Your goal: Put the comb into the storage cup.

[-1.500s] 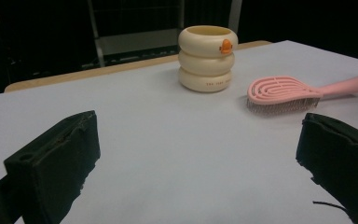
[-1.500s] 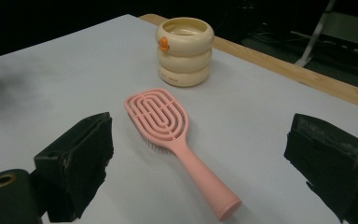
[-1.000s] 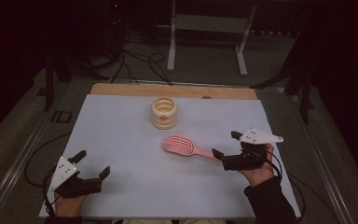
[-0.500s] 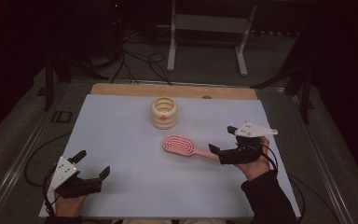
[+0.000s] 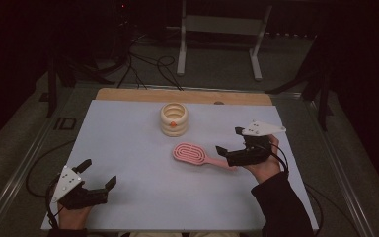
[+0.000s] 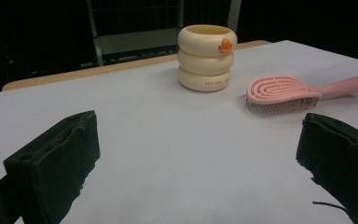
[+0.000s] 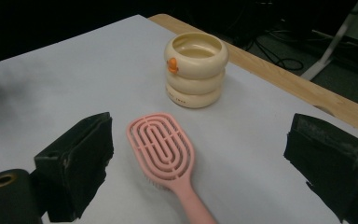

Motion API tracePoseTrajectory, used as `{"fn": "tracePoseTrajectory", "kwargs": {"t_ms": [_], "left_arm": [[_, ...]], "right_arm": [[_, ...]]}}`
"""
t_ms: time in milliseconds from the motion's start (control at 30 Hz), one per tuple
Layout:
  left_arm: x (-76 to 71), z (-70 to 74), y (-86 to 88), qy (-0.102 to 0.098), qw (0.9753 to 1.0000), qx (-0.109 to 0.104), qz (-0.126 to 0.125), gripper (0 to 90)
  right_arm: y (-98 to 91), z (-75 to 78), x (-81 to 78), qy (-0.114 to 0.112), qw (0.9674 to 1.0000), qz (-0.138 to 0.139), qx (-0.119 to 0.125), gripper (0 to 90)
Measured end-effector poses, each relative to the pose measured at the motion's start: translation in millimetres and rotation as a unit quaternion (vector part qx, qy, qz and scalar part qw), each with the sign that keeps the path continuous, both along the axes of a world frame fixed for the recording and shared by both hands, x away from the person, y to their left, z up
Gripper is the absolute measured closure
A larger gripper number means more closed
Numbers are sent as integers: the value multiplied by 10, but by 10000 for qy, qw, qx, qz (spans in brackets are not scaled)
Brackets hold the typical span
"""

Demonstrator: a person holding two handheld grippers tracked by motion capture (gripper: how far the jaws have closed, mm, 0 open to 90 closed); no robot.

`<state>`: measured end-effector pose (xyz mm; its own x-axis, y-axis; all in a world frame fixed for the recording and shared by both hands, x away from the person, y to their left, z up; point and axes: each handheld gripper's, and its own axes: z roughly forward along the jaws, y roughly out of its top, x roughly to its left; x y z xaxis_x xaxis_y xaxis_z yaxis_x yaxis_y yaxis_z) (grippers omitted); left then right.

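Note:
A pink hairbrush (image 5: 193, 153) lies bristles down on the white table (image 5: 128, 143), its handle pointing right. My right gripper (image 5: 230, 141) hovers open over the handle end; in the right gripper view the brush (image 7: 163, 151) runs up between the two black jaws, its handle at the bottom. A cream ringed cup (image 5: 174, 119) with an orange mark stands upright behind the brush. My left gripper (image 5: 98, 173) rests open near the front left corner with nothing between its jaws. In the left gripper view the cup (image 6: 207, 58) and the brush (image 6: 284, 92) lie far ahead.
A wooden strip (image 5: 182, 96) edges the table's far side. Behind it, on the dark floor, stand a metal frame (image 5: 219, 39) and loose cables (image 5: 148, 66). White surface stretches between the two grippers.
My right gripper has moved left and slightly away from me, coming over the brush handle. The left gripper, cup and brush have stayed where they were.

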<state>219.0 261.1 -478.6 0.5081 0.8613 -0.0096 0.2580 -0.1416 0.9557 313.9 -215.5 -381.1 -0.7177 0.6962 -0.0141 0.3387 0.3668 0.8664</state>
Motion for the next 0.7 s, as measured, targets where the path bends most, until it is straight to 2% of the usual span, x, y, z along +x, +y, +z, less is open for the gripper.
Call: {"fn": "tracePoseTrajectory", "kwargs": {"t_ms": [200, 500, 700], "left_arm": [[3, -4, -9, 10, 10000, 14, -18, 3], [3, -8, -8, 18, 10000, 8, -22, 2], [2, -11, -12, 20, 10000, -7, -26, 3]], "right_arm": [[25, -38, 97, 86, 9999, -21, -123, 73], [57, -77, 253, 254, 9996, 56, -116, 74], [112, -107, 365, 364, 9989, 160, -261, 74]]}}
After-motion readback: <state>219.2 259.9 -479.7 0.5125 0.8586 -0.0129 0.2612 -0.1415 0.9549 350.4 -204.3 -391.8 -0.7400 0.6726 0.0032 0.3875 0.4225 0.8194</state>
